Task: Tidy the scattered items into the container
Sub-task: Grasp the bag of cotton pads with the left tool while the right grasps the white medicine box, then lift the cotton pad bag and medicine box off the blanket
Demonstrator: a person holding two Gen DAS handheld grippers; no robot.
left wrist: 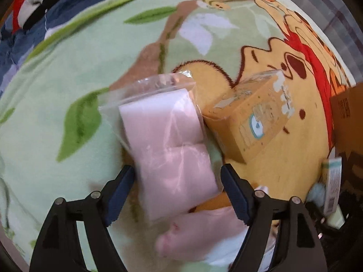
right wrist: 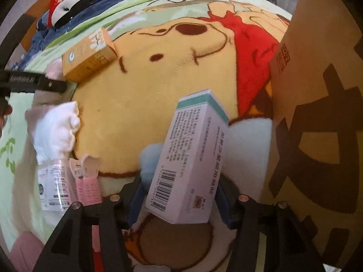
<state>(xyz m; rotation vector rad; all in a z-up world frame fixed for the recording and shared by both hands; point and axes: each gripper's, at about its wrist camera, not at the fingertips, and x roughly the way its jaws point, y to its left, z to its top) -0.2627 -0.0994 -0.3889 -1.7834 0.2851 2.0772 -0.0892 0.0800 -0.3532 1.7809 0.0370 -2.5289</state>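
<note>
Below, the left gripper (left wrist: 178, 192) stands spread around a clear bag of pink pads (left wrist: 168, 140), its fingers apart from the bag (blurred). Just beside it lies an orange box (left wrist: 256, 115) on the cartoon-bear blanket (left wrist: 68, 68). The right gripper (right wrist: 179, 195) pinches a white-and-teal carton (right wrist: 190, 158) near the cardboard container (right wrist: 317, 90).
</note>
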